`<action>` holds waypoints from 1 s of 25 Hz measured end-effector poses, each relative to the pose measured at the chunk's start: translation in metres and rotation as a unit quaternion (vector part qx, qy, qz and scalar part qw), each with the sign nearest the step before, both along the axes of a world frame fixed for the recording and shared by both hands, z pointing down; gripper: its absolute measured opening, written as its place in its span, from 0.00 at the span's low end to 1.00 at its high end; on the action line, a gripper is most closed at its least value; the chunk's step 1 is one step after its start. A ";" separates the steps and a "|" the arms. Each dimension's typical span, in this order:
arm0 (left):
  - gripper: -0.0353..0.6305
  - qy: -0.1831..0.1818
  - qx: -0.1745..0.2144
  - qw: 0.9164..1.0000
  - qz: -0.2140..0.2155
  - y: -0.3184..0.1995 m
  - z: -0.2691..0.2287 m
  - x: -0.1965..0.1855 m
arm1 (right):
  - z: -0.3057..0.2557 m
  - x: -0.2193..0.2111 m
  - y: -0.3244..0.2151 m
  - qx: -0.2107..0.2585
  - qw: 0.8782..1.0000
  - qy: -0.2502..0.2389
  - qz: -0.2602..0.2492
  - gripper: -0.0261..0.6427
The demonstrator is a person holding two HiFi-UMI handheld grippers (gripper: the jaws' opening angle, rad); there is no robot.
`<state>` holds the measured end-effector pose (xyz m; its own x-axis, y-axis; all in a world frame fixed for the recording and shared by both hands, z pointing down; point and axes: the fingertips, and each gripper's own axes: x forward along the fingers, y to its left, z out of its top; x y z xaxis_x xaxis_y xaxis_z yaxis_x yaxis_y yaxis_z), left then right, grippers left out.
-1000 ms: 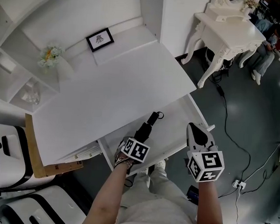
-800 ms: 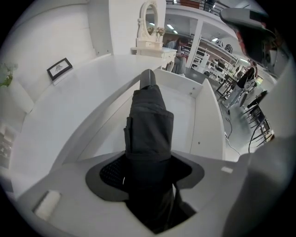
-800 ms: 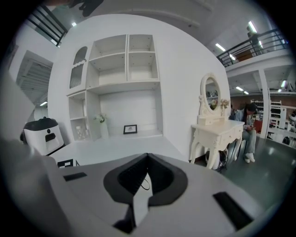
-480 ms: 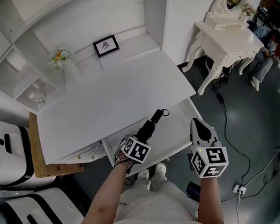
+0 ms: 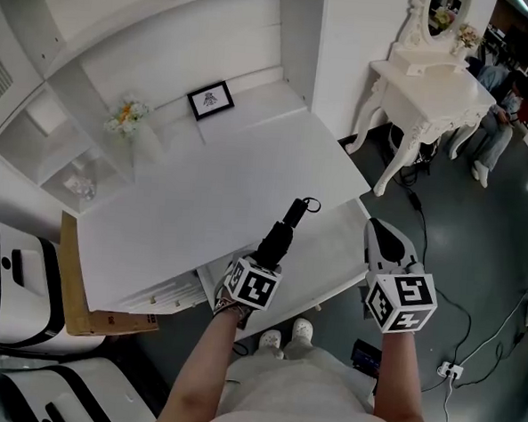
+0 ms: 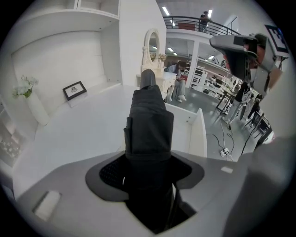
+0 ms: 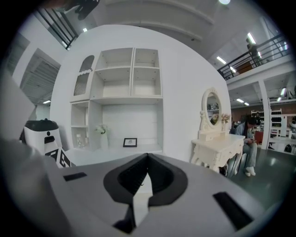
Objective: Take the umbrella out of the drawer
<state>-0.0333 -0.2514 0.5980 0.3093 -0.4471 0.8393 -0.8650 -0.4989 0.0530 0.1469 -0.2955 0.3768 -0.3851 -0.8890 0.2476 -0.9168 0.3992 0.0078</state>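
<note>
Umbrella (image 6: 149,115) between left tool (image 6: 147,167) jaws

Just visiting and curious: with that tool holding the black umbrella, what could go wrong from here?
The left tool grips the umbrella near one end, so it might tip or slip. Its strap loop sticks out toward the desk and could snag. The drawer stands open; legs might bump it.

Folded black umbrella (image 5: 280,237), tilted, over open white drawer (image 5: 337,255)
</note>
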 end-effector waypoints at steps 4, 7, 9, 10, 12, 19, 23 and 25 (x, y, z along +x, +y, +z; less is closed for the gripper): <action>0.45 0.012 0.020 1.000 -0.016 -0.008 -0.017 -0.005 | -0.014 0.001 -0.004 0.017 1.000 0.003 -0.001 0.05; 0.45 0.022 0.036 0.999 -0.031 -0.015 -0.031 -0.010 | -0.023 0.000 -0.007 0.025 1.000 0.000 -0.004 0.05; 0.45 0.030 0.050 0.997 -0.040 -0.020 -0.042 -0.013 | -0.029 -0.002 -0.009 0.032 0.999 -0.002 -0.008 0.05; 0.45 0.034 0.056 0.997 -0.045 -0.022 -0.047 -0.015 | -0.033 -0.003 -0.010 0.036 0.999 -0.002 -0.010 0.05; 0.45 0.040 0.070 0.995 -0.053 -0.026 -0.057 -0.019 | -0.039 -0.006 -0.010 0.044 0.999 -0.001 -0.015 0.05; 0.45 0.059 0.130 0.986 -0.089 -0.039 -0.097 -0.035 | -0.063 -0.017 -0.014 0.073 0.997 -0.004 -0.031 0.05; 0.45 0.080 0.159 0.978 -0.109 -0.045 -0.126 -0.045 | -0.073 -0.025 -0.016 0.084 0.996 -0.006 -0.040 0.05; 0.45 0.095 0.171 0.973 -0.121 -0.047 -0.136 -0.050 | -0.078 -0.028 -0.016 0.091 0.995 -0.007 -0.044 0.05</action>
<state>-0.0832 -0.2984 0.4618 0.2942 -0.7695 0.5668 -0.9505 -0.2977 0.0892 0.1191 -0.3111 0.2987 -0.4654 -0.8815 0.0805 -0.8791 0.4709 0.0741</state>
